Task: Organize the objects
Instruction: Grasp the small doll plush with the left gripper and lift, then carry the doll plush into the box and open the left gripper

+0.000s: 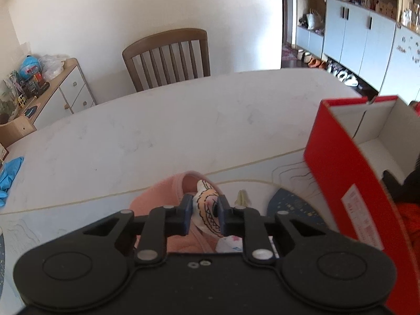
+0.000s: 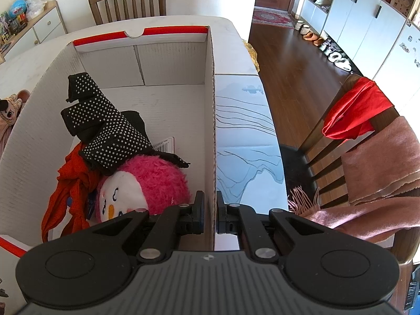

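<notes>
The white worktop (image 1: 157, 136) carries a red cardboard box (image 2: 212, 120), with a wooden chair (image 1: 168, 57) at its far side and a scarf-draped chair (image 2: 367, 162) to the right. Inside the box lie a black studded cloth (image 2: 105, 128), an orange cloth (image 2: 71, 181) and a pink plush penguin (image 2: 141, 183). The right gripper (image 2: 209, 214) tilts down, fingers clamped on the box wall. The left gripper (image 1: 204, 216) has its fingers pinched on a pink printed soft toy (image 1: 207, 210), just left of the box.

Open red cardboard box with white inside (image 2: 170, 99), upright on the pale surface (image 1: 157, 131). Inside: black white-studded fabric (image 2: 105, 131), pink plush penguin (image 2: 141, 183), orange cloth (image 2: 73, 183). Beside the box, pink cloth with cartoon-printed white patch (image 1: 206, 207).
</notes>
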Demonstrator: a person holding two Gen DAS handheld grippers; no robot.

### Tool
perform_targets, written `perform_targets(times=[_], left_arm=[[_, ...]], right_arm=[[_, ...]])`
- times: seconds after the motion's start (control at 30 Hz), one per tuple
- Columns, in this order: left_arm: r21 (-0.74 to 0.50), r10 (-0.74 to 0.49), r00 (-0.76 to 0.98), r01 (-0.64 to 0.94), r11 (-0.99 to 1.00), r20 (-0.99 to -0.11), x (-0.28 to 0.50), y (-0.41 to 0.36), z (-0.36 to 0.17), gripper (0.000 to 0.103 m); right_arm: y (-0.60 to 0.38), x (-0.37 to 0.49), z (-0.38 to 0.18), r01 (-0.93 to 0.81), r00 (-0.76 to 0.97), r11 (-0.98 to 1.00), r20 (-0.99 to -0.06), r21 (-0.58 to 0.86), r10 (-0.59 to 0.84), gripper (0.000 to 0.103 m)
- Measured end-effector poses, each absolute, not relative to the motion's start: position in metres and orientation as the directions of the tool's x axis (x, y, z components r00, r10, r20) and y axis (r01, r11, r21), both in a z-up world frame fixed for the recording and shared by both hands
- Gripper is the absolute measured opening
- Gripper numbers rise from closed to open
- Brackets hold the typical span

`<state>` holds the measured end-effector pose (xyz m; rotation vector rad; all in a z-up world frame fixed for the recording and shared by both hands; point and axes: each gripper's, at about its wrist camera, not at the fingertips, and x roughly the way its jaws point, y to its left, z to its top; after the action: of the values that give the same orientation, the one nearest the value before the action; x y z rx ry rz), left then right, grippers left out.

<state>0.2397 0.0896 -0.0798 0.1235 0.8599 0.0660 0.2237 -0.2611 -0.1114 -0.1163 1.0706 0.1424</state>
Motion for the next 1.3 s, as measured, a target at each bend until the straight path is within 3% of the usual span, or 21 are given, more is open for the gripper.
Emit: perform_targets(times=[0.37,0.73,1.07,1.3], left_arm=[[0.056,0.019,0.701,0.03,0.998,-0.713,0.215,0.064,-0.039,0.019],[0.008,-0.122,0.741,0.169,0.986,-0.66,0.204,0.004,-0.004,0.019],[0.024,-0.198,0.721,0.285,0.958,-0.664,0.209,-0.064,-0.011,0.019],[0.061,-0.16,0.7,0.279,0.958,-0.696,0.221,-0.085,-0.033,0.019]], right_arm=[[-0.26,0.225,-0.112,-0.176,0.469,0.984,-0.881,-0.026,0.061,0.006],[-0.262,0.227,-0.112,-0.185,0.463,0.983,-0.882,-0.006,0.082,0.006],[-0.263,0.227,-0.112,-0.202,0.463,0.979,-0.881,0.002,0.098,0.006],[-0.264,0.226,-0.111,-0.212,0.462,0.977,-0.88,0.009,0.109,0.006]])
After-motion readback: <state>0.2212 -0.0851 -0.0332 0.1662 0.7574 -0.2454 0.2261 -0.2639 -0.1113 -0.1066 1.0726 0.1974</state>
